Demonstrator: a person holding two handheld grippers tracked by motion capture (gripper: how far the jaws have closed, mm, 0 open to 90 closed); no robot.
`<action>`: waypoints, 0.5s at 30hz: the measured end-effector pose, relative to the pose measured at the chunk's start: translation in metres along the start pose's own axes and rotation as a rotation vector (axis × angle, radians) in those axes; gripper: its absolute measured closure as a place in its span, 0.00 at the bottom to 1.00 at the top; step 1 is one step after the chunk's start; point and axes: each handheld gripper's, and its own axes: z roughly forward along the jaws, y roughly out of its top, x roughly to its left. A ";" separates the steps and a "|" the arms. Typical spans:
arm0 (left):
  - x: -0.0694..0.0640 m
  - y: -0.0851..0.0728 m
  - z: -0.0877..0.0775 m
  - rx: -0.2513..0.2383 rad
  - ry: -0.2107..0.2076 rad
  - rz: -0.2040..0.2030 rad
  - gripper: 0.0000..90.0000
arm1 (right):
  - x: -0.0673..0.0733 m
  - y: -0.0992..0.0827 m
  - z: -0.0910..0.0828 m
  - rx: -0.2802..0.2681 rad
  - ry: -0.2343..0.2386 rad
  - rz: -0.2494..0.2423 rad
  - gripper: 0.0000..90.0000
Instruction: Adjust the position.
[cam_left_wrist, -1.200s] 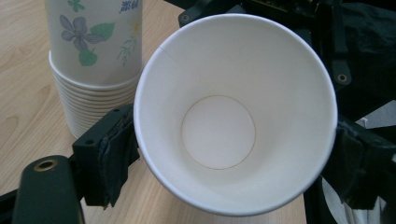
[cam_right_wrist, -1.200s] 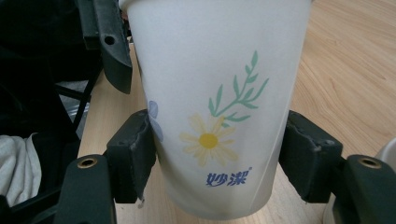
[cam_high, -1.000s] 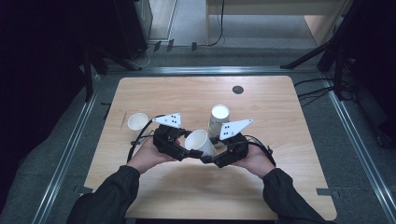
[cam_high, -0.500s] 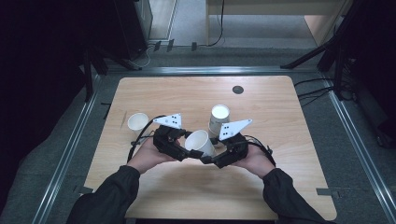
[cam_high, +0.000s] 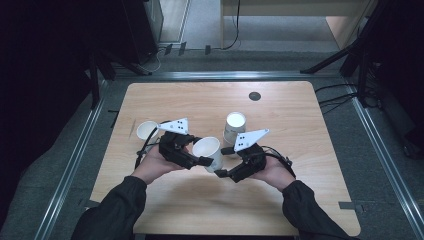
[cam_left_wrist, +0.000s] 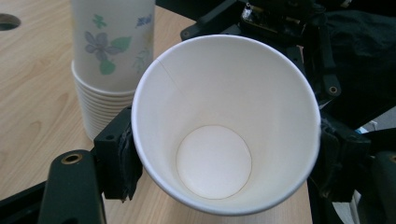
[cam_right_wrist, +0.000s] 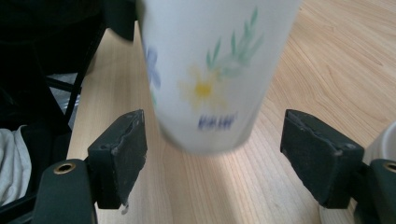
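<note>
- White paper cup with a floral print (cam_high: 208, 151), freed from its stack, is clamped at the rim by the left gripper (cam_high: 202, 161) and held tilted above the table between the two hands; in the left gripper view the pads are pressed on opposite sides of its mouth (cam_left_wrist: 224, 121).
- Right gripper (cam_high: 226, 161) is released: its jaws have just been opening and stand wide on either side of the cup's lower body (cam_right_wrist: 210, 70) without touching it, presumably so that the cup passes wholly to the left hand.
- Stack of nested floral paper cups (cam_high: 234, 128) is kept upright just behind the grippers, within reach for the next separation.
- Single white paper cup (cam_high: 147, 131) is set apart near the left edge, probably already dealt out.
- Light wooden table (cam_high: 300, 130) serves as the work surface.
</note>
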 end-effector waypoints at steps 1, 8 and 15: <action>0.001 0.000 -0.003 -0.009 0.003 -0.003 0.26 | 0.000 0.000 0.000 0.000 -0.001 0.001 0.25; 0.005 0.002 -0.022 -0.036 0.040 -0.009 0.26 | -0.001 -0.004 -0.005 0.007 -0.018 0.003 0.24; 0.007 -0.005 -0.037 0.004 0.113 -0.002 0.26 | -0.002 -0.008 -0.007 0.012 -0.073 0.011 0.24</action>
